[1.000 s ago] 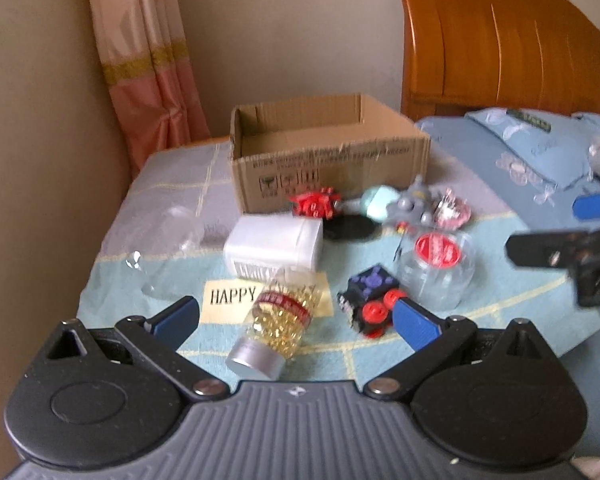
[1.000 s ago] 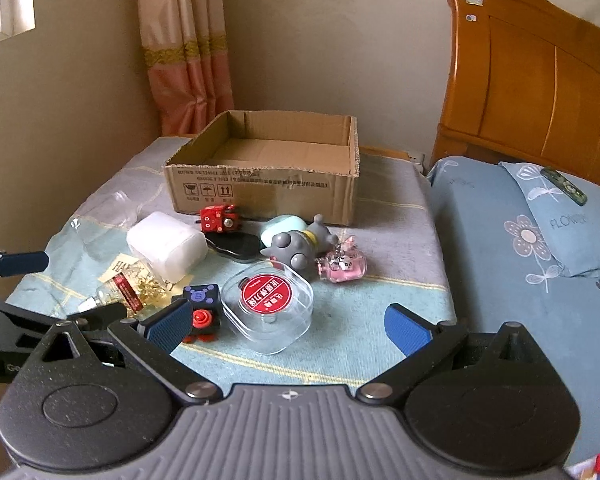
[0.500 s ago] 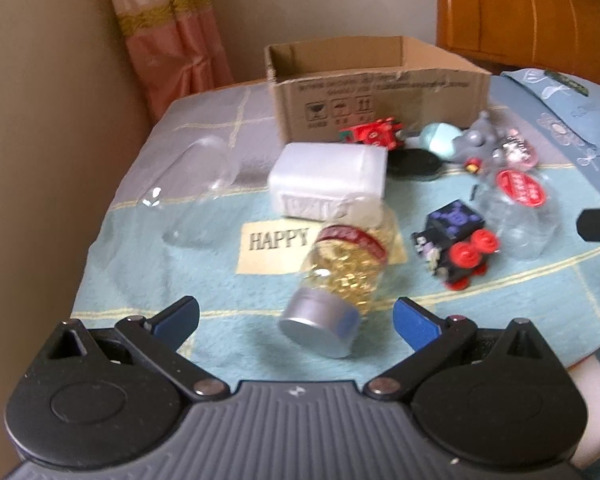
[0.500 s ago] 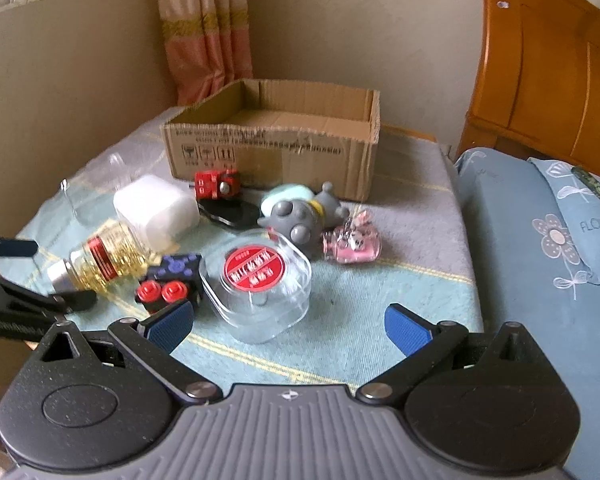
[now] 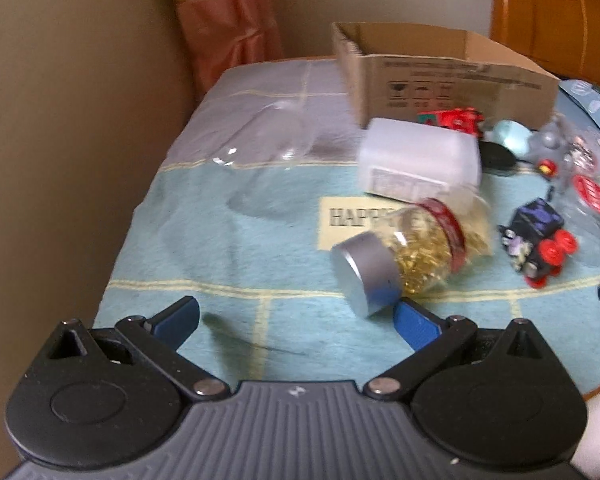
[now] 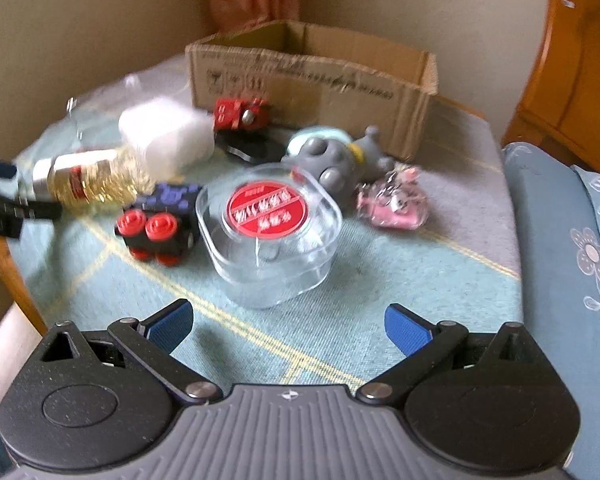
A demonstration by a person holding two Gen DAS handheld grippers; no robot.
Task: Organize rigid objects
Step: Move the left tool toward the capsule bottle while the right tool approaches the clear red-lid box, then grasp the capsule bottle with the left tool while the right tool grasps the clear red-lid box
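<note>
- Left gripper (image 5: 296, 318): released, blue pads wide apart, nothing held; low over teal tablecloth (image 5: 220, 248).
- Silver-capped jar of gold beads (image 5: 412, 256) on its side, cap just beside the right pad.
- Right gripper (image 6: 288, 322): released, empty; clear round container with red label (image 6: 268, 232) just ahead.
- Black toy with red wheels (image 6: 160, 224) beside container.
- Open cardboard box (image 6: 312, 76) at back of table.

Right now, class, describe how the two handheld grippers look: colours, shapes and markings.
Both the left gripper and the right gripper look alike: black linkage arms with silver pivot pins, round black side housings, a ribbed grey centre body with a small emblem, and blue finger pads.
</note>
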